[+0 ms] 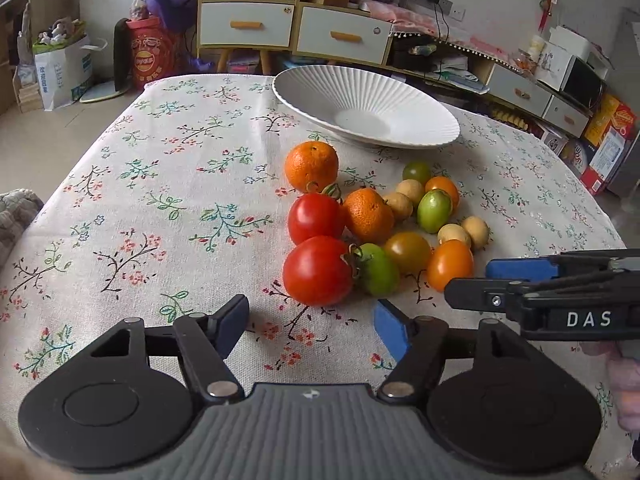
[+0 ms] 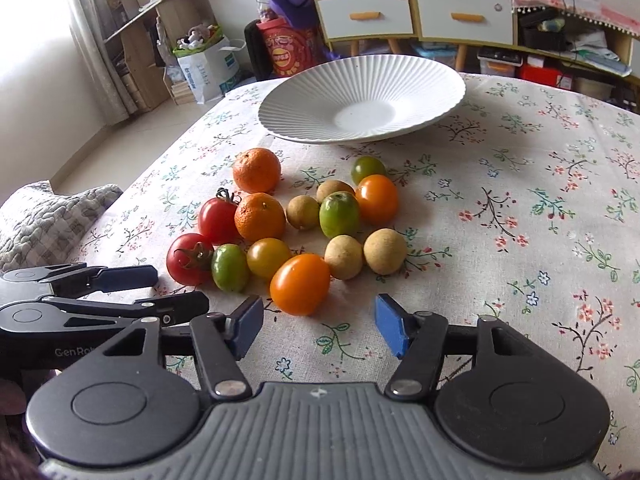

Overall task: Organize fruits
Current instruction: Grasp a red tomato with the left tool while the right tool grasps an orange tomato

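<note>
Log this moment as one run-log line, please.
left tongs: open, empty | right tongs: open, empty, nearest orange tomato | plate: empty | fruit: all on tablecloth

We are holding the right gripper [image 2: 318, 326] wide apart just short of the orange tomato [image 2: 300, 284], white plate [image 2: 304, 104] sitting beyond.

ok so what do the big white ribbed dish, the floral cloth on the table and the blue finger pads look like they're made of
The big white ribbed dish looks like matte-glazed ceramic: fine radial fluting, soft sheen, though melamine is possible. The floral cloth looks like woven cotton or linen, showing a coarse weave and printed sprigs. The blue finger pads look like matte rubber or soft plastic.
</note>
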Demonstrator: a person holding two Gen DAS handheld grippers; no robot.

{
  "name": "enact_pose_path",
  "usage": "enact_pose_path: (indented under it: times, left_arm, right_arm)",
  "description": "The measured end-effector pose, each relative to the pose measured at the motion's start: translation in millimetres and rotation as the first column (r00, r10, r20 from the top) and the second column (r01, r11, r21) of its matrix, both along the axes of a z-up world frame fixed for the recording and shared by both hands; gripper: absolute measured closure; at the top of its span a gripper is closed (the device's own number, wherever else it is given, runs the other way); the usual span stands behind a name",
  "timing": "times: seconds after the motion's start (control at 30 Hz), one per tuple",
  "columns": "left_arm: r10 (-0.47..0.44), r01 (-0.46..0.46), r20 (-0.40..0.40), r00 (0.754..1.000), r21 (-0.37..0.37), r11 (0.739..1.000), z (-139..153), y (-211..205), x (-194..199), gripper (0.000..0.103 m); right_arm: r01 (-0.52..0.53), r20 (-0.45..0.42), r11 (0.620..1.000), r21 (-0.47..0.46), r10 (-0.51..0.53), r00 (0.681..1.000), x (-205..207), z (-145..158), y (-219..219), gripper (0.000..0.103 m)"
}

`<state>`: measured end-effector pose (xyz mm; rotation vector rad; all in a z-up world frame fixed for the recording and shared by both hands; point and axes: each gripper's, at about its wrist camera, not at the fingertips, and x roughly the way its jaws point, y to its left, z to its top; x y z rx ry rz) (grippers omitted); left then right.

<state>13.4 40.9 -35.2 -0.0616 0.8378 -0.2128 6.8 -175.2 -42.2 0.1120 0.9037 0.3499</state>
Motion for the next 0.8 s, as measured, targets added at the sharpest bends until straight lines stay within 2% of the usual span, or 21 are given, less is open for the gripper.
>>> enact_pose_path:
  times: [0.1, 0.33, 0.53, 0.63, 0.8]
  left_arm:
    - [-0.019, 0.020, 0.010, 1.000, -0.029, 0.999, 1, -1, 2, 0.049]
    - [-0.012, 0.014, 0.023, 1.000, -0.065, 0.998, 1, 1, 6, 0.052]
    - [0.024, -0.025, -0.011, 1.000, -0.162, 0.987, 1, 11, 12, 0.052]
    - [0.031, -0.032, -0.003, 1.000, -0.162, 0.986, 2, 11, 11, 0.052]
    - [0.038, -0.035, 0.018, 0.999, -0.127, 0.991, 5, 9, 9, 0.062]
  right_arm:
    - [-0.008, -0.027, 1.000, 0.028, 0.009, 1.000, 5, -1, 1, 0.063]
    - [0.001, -0.022, 1.000, 0.024, 0.000, 1.000, 9, -1, 4, 0.063]
    - [0.003, -0.017, 1.000, 0.008, -0.003, 1.000, 11, -1, 9, 0.066]
    - [0.008, -0.013, 1.000, -0.005, -0.008, 1.000, 11, -2, 10, 0.070]
    - [0.009, -0.010, 1.000, -0.011, -0.009, 1.000, 11, -1, 11, 0.072]
